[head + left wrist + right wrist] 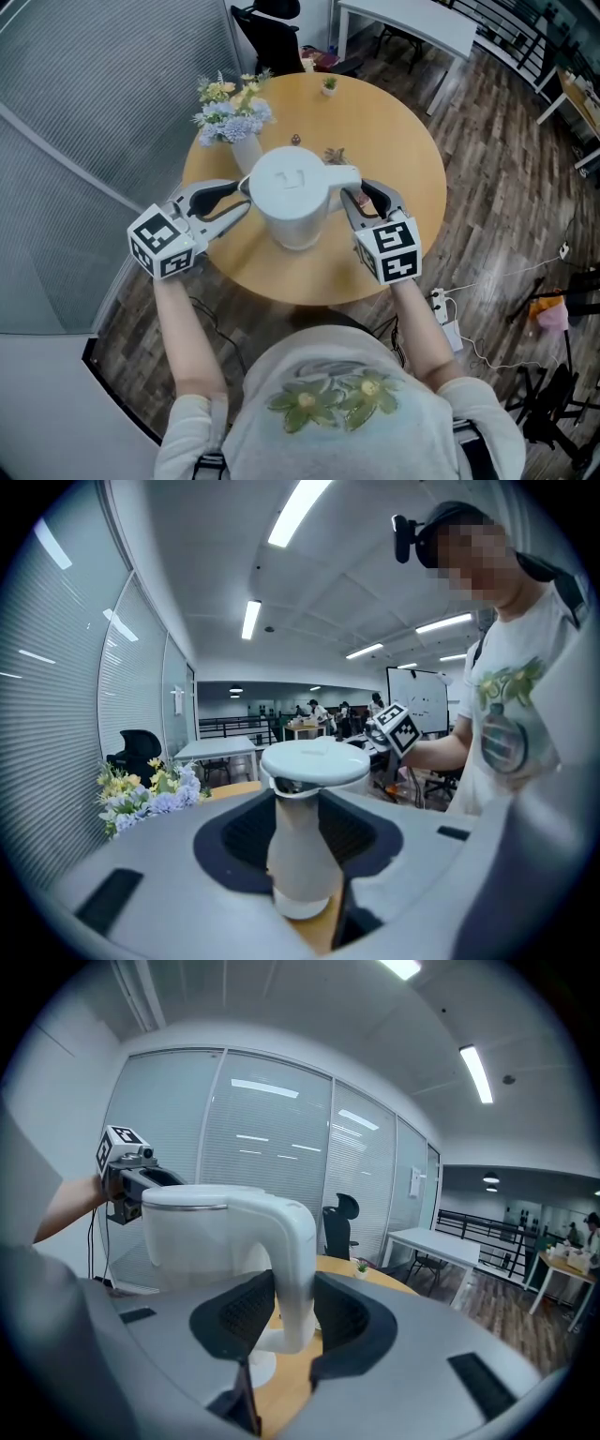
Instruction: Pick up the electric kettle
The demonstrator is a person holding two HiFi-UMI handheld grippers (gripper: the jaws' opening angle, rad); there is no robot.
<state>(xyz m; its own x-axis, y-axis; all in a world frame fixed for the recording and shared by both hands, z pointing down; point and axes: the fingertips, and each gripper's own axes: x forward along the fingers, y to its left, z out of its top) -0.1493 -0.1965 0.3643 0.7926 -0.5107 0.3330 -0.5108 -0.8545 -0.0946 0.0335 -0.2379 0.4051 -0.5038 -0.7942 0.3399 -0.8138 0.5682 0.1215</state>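
A white electric kettle hangs over the round wooden table, held from both sides. My left gripper is shut on its left flank, and in the left gripper view the dark pads press the kettle's body under the lid. My right gripper is shut on the curved handle, whose pads clamp it from both sides. The kettle's body stands upright to the left of the handle.
A vase of flowers stands on the table just behind the kettle. Farther back are a tiny potted plant and a small dark object. A glass partition lies left. A white desk and a power strip are to the right.
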